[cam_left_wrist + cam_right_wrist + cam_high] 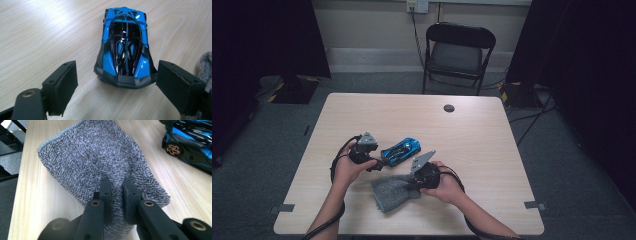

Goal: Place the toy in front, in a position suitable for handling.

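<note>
On the wooden table [472, 130] the blue toy car [399, 150] sits a little left of centre, its nose aimed toward two o'clock, and the grey cloth [393, 192] lies just beside it at about five o'clock from the car. The right gripper [117, 191] has its jaws pressed together on a fold of that cloth, the nap bunched up between the pads, while the rest of the cloth spreads flat on the table ahead of it. The left gripper [116, 85] stands at the car's tail with its jaws spread wide, one on each side of the rear bumper; the right-hand pad looks just at the bodywork, the left-hand one clearly apart from it. To my eye the job is wiping the car, and it goes best if the left jaws close on the tail first, since a car on wheels will likely roll away under a push. Then the cloth should be lifted clear of the table rather than dragged, brought over the roof from five o'clock, and stroked along the body toward the nose, keeping the pinch firm so the fold doesn't slip out.
</note>
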`<state>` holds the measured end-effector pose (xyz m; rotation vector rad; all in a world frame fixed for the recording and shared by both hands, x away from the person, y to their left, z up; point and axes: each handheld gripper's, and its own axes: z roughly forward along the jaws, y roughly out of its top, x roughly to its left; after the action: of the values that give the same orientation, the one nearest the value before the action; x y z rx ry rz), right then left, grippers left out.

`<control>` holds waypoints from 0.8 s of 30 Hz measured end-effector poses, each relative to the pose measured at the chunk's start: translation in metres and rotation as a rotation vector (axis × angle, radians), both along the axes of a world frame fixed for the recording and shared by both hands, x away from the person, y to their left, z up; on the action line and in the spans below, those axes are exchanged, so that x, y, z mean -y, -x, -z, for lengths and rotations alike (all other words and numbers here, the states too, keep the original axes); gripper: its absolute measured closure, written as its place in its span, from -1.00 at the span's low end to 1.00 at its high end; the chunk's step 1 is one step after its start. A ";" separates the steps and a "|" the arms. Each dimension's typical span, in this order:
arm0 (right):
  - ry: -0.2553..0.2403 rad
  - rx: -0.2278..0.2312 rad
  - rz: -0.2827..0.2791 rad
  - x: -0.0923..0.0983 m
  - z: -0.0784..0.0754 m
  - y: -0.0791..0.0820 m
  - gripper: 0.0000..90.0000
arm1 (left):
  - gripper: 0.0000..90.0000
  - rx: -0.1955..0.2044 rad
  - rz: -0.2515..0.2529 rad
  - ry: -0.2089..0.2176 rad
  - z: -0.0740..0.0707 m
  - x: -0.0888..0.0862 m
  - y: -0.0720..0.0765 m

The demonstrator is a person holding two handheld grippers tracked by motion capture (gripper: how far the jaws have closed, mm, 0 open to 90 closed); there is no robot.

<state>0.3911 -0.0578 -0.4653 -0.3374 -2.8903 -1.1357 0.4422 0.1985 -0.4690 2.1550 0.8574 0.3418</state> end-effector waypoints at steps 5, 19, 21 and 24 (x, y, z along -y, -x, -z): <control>0.003 0.004 0.014 0.019 -0.004 0.001 0.78 | -0.62 -0.001 0.004 0.006 0.003 0.000 0.000; 0.011 -0.030 0.058 0.050 0.005 0.002 0.78 | -0.64 0.029 0.066 -0.034 0.015 0.016 -0.002; 0.012 -0.030 0.053 0.050 0.004 0.002 0.78 | -0.64 0.033 0.069 -0.036 0.016 0.017 -0.003; 0.010 -0.032 0.059 0.051 0.003 0.003 0.78 | -0.64 0.033 0.083 -0.059 0.022 0.024 -0.004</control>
<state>0.3883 -0.1090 -0.4679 -0.4400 -2.8778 -1.1129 0.4466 0.1748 -0.4909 2.2257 0.7448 0.3638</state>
